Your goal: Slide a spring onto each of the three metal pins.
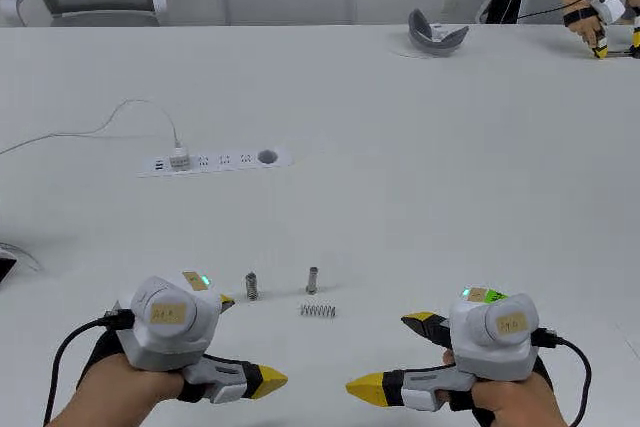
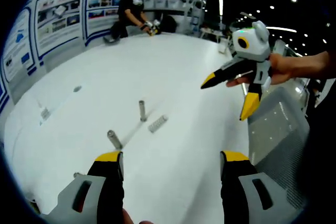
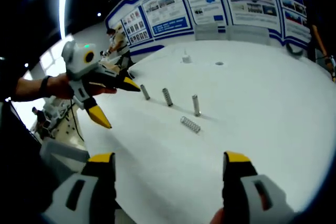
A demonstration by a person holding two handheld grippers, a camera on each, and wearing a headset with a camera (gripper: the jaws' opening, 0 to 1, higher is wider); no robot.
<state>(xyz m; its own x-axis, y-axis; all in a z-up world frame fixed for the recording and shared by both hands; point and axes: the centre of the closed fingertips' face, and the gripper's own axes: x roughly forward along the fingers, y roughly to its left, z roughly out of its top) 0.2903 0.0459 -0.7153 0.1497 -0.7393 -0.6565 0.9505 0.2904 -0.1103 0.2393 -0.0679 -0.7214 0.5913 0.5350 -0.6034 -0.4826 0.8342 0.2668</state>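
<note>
Both tools are idle. The left gripper (image 1: pixel 248 340) has its yellow-tipped jaws spread wide with nothing between them, and the right gripper (image 1: pixel 392 353) is the same, spread and empty. The two face each other low over the white table (image 1: pixel 450 197).

In the gap between them, a little ahead of both sets of tips, the loose spring (image 1: pixel 318 310) lies on its side. Just beyond it stands a bare pin (image 1: pixel 312 280), and beside that, toward the left gripper, a pin wearing a spring (image 1: pixel 251 286) (the coils show plainly in the right gripper view). A third pin (image 3: pixel 145 92) stands just off the tip of one of the left gripper's jaws; whether it carries a spring I cannot tell.

The loose spring looks to me like a light, thin wire coil. I'd expect it to roll on that smooth top, and to squash or skip away if pinched hard. It is best taken lightly across its middle, jaws on the sides of the coil, leaving one end free to go over the bare pin. That pin is slim and might tip, so the other gripper may need to steady it.
</note>
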